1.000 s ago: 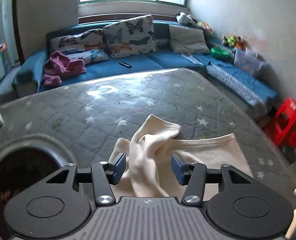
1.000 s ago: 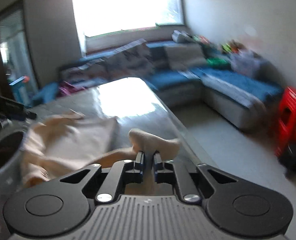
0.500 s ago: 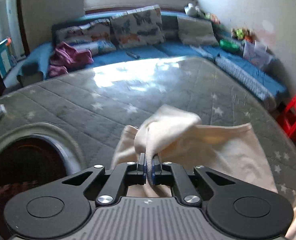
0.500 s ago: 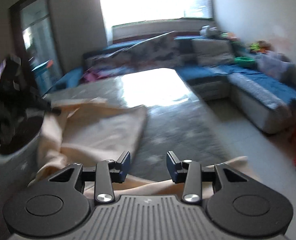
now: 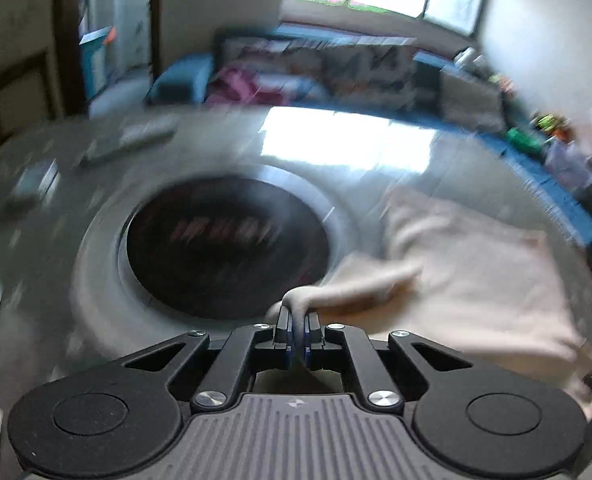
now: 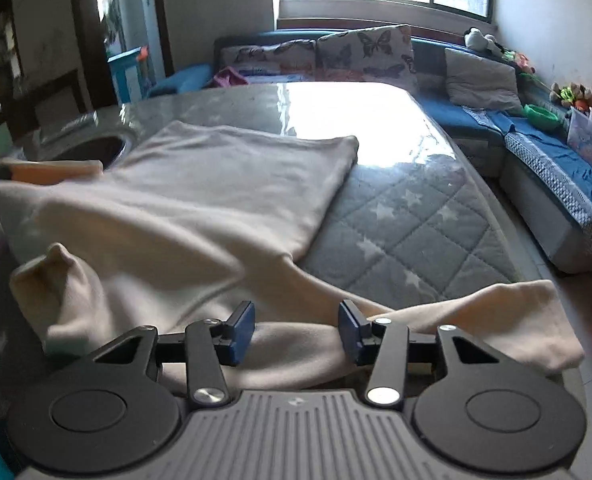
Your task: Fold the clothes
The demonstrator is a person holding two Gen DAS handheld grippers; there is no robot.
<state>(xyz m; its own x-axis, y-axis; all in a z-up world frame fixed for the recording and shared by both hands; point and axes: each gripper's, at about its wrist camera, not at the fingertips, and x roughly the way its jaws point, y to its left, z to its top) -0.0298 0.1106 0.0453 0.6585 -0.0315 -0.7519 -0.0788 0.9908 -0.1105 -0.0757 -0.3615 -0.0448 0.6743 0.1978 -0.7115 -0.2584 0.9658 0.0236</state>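
Cream garment [image 6: 232, 184] spread on the quilted table [image 6: 407, 216]: left gripper [image 5: 296, 334], now pinching a sleeve, has drawn it sideways; right gripper [image 6: 296, 330], jaws just opened, has released its sleeve, so spreading precedes folding.

We see a grey quilted star-patterned table top [image 6: 407, 224] under a glossy clear cover, with a round dark recess [image 5: 226, 246] set into it; a cream fleece garment [image 6: 216, 184] lies spread across it.
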